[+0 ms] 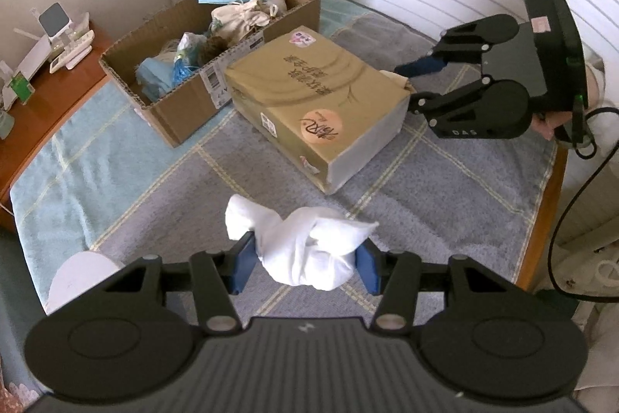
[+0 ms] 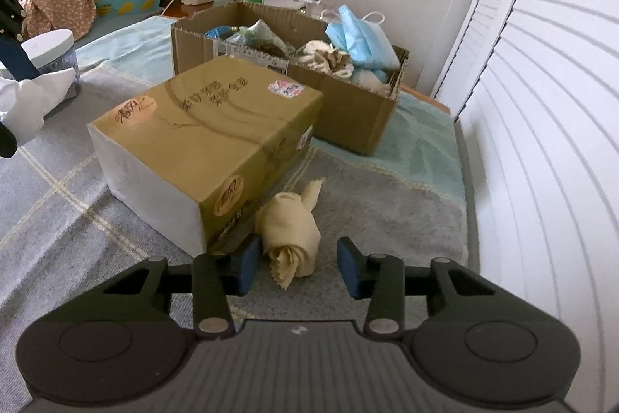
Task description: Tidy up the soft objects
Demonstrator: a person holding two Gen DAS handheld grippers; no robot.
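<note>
My left gripper (image 1: 305, 260) is shut on a bundled white cloth (image 1: 305, 246) and holds it above the grey checked blanket (image 1: 425, 180). The same cloth shows at the left edge of the right wrist view (image 2: 27, 103). My right gripper (image 2: 298, 268) is open, its jaws on either side of a rolled beige cloth (image 2: 292, 239) that lies on the blanket beside the tan tissue box (image 2: 205, 142). From the left wrist view the right gripper (image 1: 416, 84) sits behind that tissue box (image 1: 317, 99). An open cardboard box (image 1: 193, 103) holds blue masks and other soft items.
The cardboard box (image 2: 348, 119) stands behind the tissue box on a light blue towel (image 2: 418, 146). A jar with a white lid (image 2: 50, 53) stands at the left. A wooden side table (image 1: 46, 103) holds small devices. White slatted doors (image 2: 541, 142) run along the right.
</note>
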